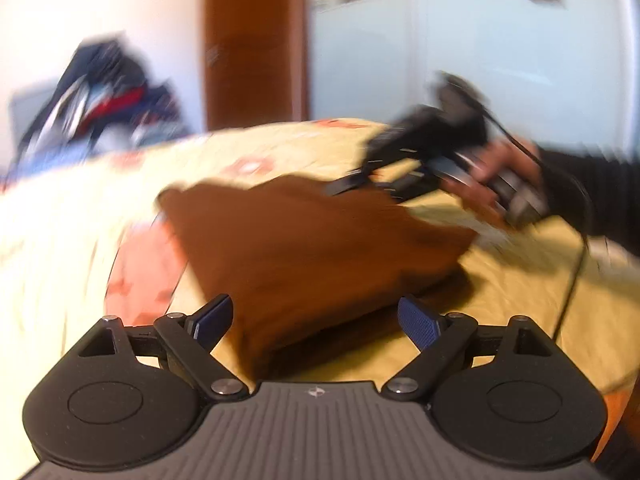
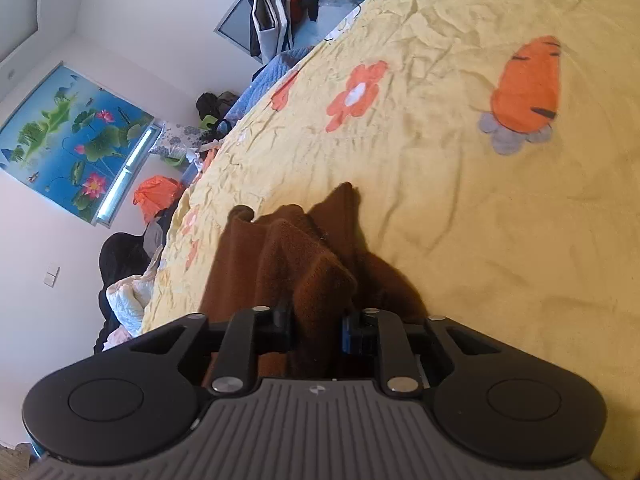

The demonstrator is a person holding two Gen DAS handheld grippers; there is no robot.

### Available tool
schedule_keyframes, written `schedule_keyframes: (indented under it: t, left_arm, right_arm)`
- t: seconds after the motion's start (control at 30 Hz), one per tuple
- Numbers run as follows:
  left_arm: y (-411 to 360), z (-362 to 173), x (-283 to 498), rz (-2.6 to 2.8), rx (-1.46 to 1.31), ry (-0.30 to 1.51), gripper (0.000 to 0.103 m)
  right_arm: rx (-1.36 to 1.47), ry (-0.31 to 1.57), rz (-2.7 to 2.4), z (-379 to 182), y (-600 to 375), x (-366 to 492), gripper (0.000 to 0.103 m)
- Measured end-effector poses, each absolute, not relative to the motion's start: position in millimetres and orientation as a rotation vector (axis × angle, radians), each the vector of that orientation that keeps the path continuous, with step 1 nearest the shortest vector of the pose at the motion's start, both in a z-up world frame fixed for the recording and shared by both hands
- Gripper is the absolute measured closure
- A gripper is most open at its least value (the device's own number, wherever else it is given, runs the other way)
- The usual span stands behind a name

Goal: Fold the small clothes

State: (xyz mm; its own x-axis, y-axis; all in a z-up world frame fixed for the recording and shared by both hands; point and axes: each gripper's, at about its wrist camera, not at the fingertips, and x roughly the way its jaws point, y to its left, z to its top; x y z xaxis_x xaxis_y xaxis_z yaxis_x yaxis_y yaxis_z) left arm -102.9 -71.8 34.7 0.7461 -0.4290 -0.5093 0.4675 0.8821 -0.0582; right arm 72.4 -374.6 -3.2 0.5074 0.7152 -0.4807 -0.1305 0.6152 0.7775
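The right tool is clamped on a bunched fold of the brown cloth, lifting it off the yellow bed. In the left wrist view the left tool stands wide and holds nothing, its blue pads either side of the cloth's near edge, above it. The right tool shows there, blurred, at the cloth's far corner. A clothes pile lies beyond the bed, a lotus picture on the wall
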Motion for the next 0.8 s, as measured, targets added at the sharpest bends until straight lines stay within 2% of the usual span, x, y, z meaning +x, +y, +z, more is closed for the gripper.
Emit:
schedule_keyframes:
  t: [0.03,0.07,0.1,0.2,0.23,0.3,0.33,0.37,0.43,0.47,0.53,0.67,0.7,0.73,0.8]
  left_arm:
    - [-61,36,-104,-0.481,0.019,0.55,0.013]
    - [-50,40,-100,-0.473,-0.04,0.557,0.013]
    - [-42,42,-96,-0.467,-0.093,0.557,0.013]
    - [-24,43,-78,-0.446,-0.209,0.574,0.013]
    - [-19,43,-70,-0.438,-0.239,0.583,0.013]
    - [-16,38,-50,-0.429,-0.287,0.604,0.013]
    - [-17,34,-39,-0.411,-0.304,0.625,0.013]
    - [-18,32,-30,-0.396,-0.323,0.646,0.013]
    - [-16,28,-21,-0.37,-0.363,0.659,0.013]
    - [-14,27,-20,-0.356,-0.38,0.661,0.013]
    - [-10,26,-22,-0.371,-0.413,0.664,0.013]
    - [-7,22,-14,-0.377,-0.409,0.69,0.013]
    - [-5,22,-9,-0.378,-0.424,0.691,0.013]
    - [-1,24,-3,-0.382,-0.453,0.689,0.013]
    - [7,27,12,-0.391,-0.528,0.694,0.013]
  right_arm:
    - [0.796,0.894,0.564,-3,-381,69,0.07]
    - [0.847,0.884,0.536,-1,-388,66,0.057]
    - [0.877,0.845,0.508,5,-395,61,0.052]
    - [0.863,0.73,0.496,30,-401,48,0.051]
    - [0.827,0.729,0.504,38,-395,48,0.05]
    - [0.686,0.785,0.487,45,-373,54,0.041]
    - [0.618,0.819,0.474,44,-362,59,0.041]
    - [0.579,0.855,0.481,37,-353,63,0.041]
    - [0.542,0.882,0.494,28,-345,68,0.071]
    - [0.528,0.875,0.489,29,-347,67,0.078]
    - [0.595,0.845,0.474,22,-367,64,0.082]
    - [0.621,0.86,0.455,10,-379,55,0.083]
    - [0.639,0.849,0.427,15,-383,53,0.07]
    - [0.681,0.829,0.398,19,-389,51,0.061]
    - [0.758,0.764,0.373,26,-402,46,0.027]
